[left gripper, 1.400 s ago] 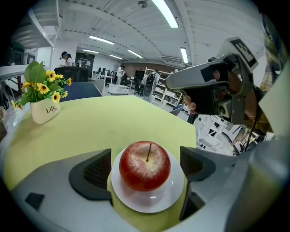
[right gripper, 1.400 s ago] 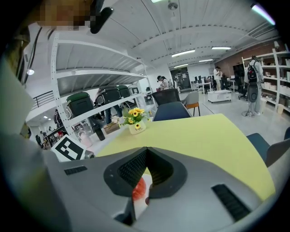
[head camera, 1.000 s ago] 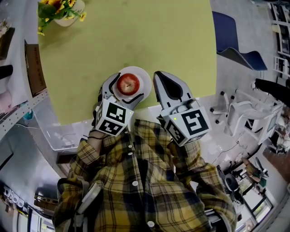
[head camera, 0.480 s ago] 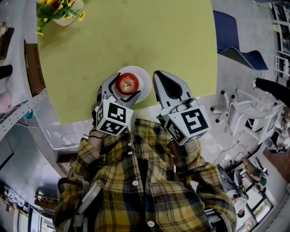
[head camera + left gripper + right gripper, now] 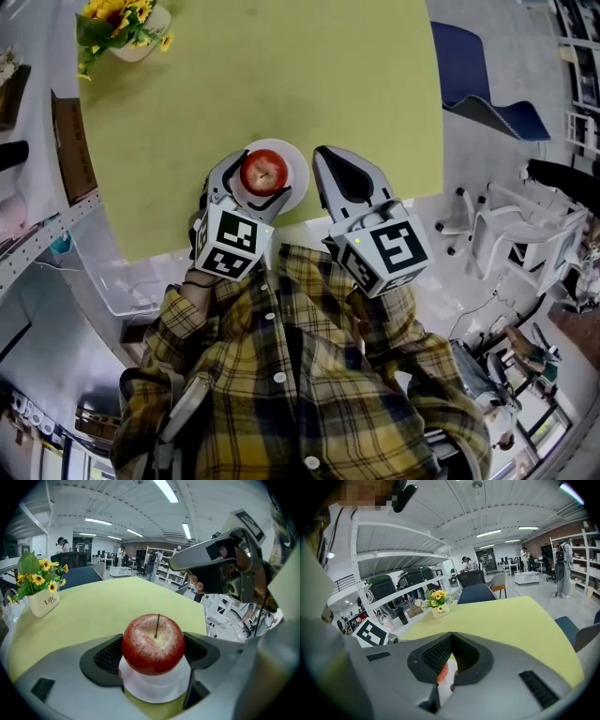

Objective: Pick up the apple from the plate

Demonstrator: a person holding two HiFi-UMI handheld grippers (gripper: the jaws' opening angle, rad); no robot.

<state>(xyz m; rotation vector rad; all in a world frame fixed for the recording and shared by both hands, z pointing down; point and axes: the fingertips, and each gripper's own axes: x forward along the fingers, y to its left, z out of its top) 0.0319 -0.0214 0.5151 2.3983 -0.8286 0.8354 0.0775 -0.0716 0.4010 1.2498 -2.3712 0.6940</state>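
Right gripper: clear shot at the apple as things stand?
Probably not. The left gripper's jaws flank the apple on the plate, with pads seemingly on both of its sides. The right gripper sits shut beside the plate, so only the apple's top looks free.

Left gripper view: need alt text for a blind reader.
A red apple sits gripped between the two dark pads of the left tool, over a white plate on a yellow-green table. A flower pot stands at left.
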